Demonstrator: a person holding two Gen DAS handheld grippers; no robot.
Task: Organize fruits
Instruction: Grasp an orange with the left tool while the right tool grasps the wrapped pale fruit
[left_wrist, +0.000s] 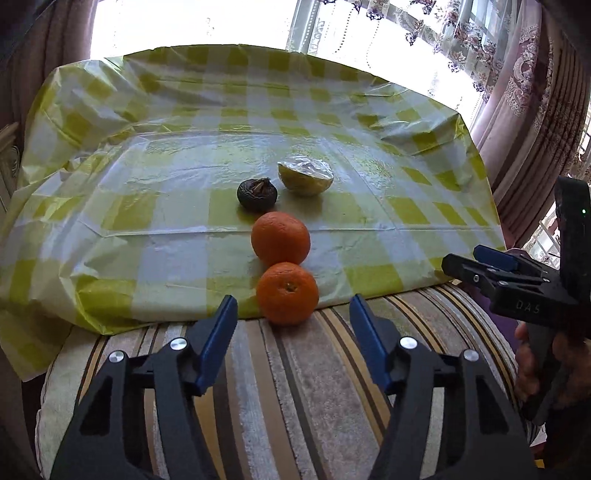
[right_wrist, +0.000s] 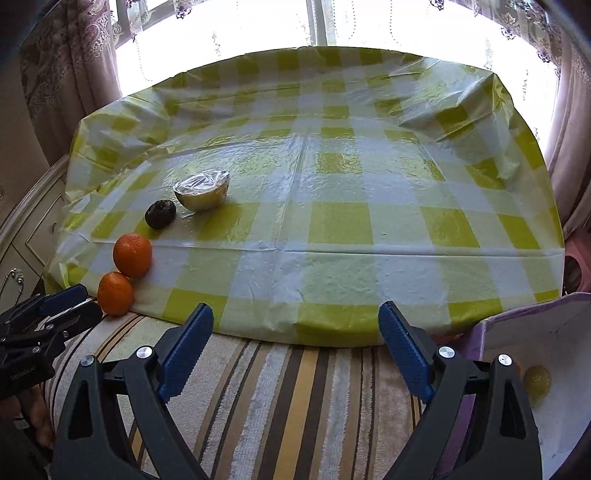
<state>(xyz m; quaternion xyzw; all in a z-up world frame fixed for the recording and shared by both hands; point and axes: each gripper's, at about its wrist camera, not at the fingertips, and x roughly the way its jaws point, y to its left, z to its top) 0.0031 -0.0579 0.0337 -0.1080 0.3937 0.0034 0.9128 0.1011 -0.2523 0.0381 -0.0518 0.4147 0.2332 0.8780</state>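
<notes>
Two oranges sit in a line on the yellow-checked cloth: the near orange (left_wrist: 287, 292) (right_wrist: 115, 294) at the cloth's front edge, the far orange (left_wrist: 280, 238) (right_wrist: 132, 254) just behind it and touching it. Behind them lie a dark wrinkled fruit (left_wrist: 257, 194) (right_wrist: 160, 213) and a cut half fruit wrapped in film (left_wrist: 306, 175) (right_wrist: 202, 189). My left gripper (left_wrist: 293, 308) is open and empty, just short of the near orange. My right gripper (right_wrist: 296, 317) is open and empty, to the right of the fruits; it shows in the left wrist view (left_wrist: 476, 264).
The checked cloth (right_wrist: 369, 221) covers a table by a bright window with curtains. A striped cushion (right_wrist: 280, 398) lies below both grippers. A white box with a purple rim (right_wrist: 554, 369) at the right holds a yellow fruit (right_wrist: 537, 380).
</notes>
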